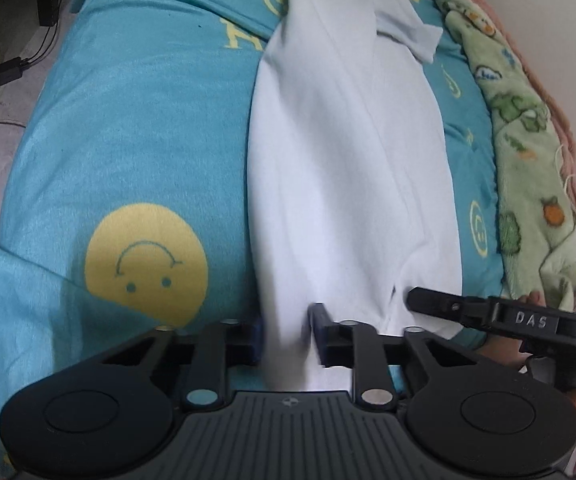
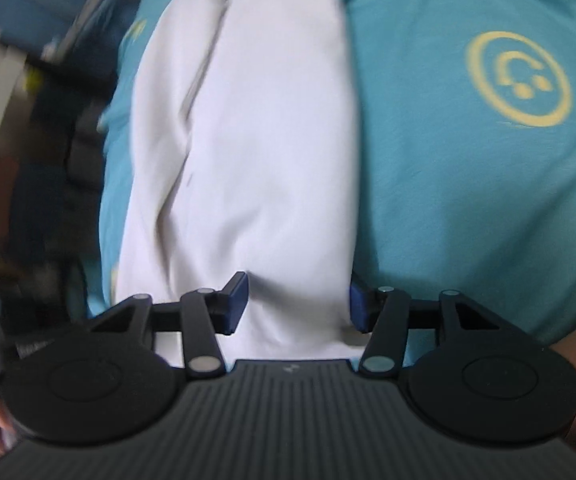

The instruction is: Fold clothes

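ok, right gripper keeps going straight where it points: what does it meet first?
The white garment, most likely: its near end already lies between the right gripper jaws. The teal blanket lies under it. The picture is blurred, so depth is unsure.

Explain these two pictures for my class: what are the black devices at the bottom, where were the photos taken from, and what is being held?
There is no robot here. A person holds a pair of hand-held tongs in each hand, and a wide-angle camera on each looks forward along its two fingers. One picture is from the left tongs, the other from the right tongs, which also show at the right edge of the left picture.

On the surface lies a turquoise blanket printed with yellow smiley faces. A white garment lies lengthwise on it, and a green patterned blanket sits along the far side.

The left tongs are pinched shut on the near edge of the white garment. The right tongs straddle the same edge, but their fingers look apart, not yet gripping.
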Demonstrator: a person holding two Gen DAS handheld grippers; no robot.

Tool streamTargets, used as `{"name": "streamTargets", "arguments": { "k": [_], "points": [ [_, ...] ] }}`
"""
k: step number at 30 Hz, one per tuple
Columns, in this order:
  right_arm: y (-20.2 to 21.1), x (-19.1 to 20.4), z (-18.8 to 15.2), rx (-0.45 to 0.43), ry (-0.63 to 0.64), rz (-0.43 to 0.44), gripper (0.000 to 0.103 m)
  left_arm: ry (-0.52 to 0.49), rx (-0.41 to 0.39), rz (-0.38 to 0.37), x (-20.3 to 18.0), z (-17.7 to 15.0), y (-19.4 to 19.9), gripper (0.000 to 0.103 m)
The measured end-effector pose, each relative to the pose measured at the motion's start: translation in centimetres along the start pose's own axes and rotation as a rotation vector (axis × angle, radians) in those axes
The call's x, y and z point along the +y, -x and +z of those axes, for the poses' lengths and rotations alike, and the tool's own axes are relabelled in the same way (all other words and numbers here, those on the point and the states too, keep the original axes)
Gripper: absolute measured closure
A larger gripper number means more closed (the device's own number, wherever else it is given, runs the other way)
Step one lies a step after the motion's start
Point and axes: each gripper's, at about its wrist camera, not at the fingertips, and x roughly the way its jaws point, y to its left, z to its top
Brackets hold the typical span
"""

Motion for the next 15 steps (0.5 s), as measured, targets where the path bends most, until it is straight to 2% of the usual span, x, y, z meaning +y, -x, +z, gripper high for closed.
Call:
{"name": "streamTargets", "arguments": {
  "k": [2, 3, 4, 8, 15],
  "points": [
    [-0.1, 1.1, -0.7, 0.027, 0.065, -0.012, 0.052, -0.010, -0.035, 0.008, -0.5, -0.6, 0.6, 0.095],
    [0.2, 1.5, -1.0, 0.018, 0.083, -0.024, 0.060, -0.011, -0.065, -0.003, -0.6, -0.8, 1.2, 0.095],
    [0.6, 1.7, -1.2, 0.003, 0.099, -0.042, 0.091, -0.002, -0.096, -0.020, -0.6, -1.1, 1.9, 0.096],
    [4.5, 1.6, -1.7, -0.102, 0.048, 0.030, 0.095, 0.054, -0.216, -0.123, -0.6, -2.1, 5.7, 0.097],
    [15.3, 2.5, -1.8, -0.336, 0.007, 0.159, 0.096, 0.136, -0.412, -0.274, -3.6, -2.6, 14.9, 0.098]
  ]
}}
